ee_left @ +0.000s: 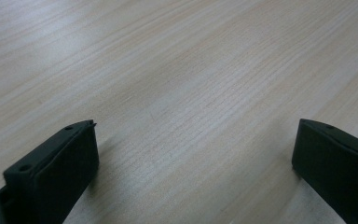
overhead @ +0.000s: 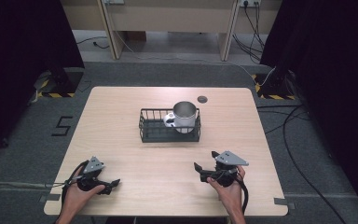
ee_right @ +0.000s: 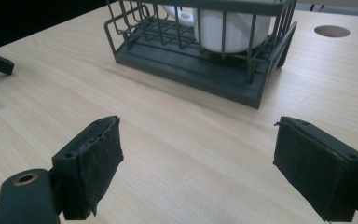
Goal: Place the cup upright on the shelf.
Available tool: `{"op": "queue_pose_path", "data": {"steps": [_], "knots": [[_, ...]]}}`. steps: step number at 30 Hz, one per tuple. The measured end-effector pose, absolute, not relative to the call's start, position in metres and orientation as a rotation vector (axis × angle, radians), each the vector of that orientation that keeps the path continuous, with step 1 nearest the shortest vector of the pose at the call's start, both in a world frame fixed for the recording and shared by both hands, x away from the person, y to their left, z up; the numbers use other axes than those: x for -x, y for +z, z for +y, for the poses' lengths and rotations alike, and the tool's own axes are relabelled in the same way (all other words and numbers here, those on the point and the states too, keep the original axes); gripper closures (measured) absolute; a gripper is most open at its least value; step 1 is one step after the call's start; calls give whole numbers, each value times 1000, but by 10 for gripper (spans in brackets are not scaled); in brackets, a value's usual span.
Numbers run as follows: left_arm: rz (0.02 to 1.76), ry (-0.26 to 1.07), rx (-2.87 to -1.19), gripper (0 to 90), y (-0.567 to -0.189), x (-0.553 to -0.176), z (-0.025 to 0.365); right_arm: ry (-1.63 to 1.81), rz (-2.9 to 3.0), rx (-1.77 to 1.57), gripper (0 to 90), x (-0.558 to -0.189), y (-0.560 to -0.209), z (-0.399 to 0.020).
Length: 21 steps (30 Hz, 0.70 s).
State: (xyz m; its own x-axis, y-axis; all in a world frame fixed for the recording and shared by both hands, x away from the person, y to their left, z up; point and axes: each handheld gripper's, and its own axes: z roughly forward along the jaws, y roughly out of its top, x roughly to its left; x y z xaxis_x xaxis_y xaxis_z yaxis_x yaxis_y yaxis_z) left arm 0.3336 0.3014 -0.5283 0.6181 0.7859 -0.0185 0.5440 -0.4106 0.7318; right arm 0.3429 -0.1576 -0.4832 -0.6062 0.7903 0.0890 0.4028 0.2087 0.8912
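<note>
- Jaws of both grippers stand wide apart with nothing between them, each hovering just over the light wooden bench.
- Left gripper, black with a grey three-cornered plate on top, sits in the person's left hand near the front left corner of the bench; in the left gripper view its black pads frame bare wood grain.
- Right gripper, of the same build, sits in the person's right hand near the front edge, right of centre, well apart from the left one.
- Seen from the right gripper view, the right gripper's worn black foam pads point toward the basket, with a stretch of bare bench between.
- Farther back, at the middle of the bench, rests a dark grey rectangular wire basket with a solid base.
- Inside the right end of that basket lies a white mug with a metallic grey inside, tilted, its open mouth facing up and toward the camera, its handle toward the basket's left.
- Beyond the basket, near the far edge, is a small round cable hole in the bench.
- Past the bench lie grey carpeted floor and black curtains at both sides.
</note>
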Motion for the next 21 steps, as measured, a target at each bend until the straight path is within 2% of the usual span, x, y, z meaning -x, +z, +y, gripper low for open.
{"op": "queue_pose_path", "data": {"steps": [21], "knots": [[1040, 428, -2121, 0, -528, -334, 301, 1284, 2178, -1143, 153, -329, -505, -165]]}}
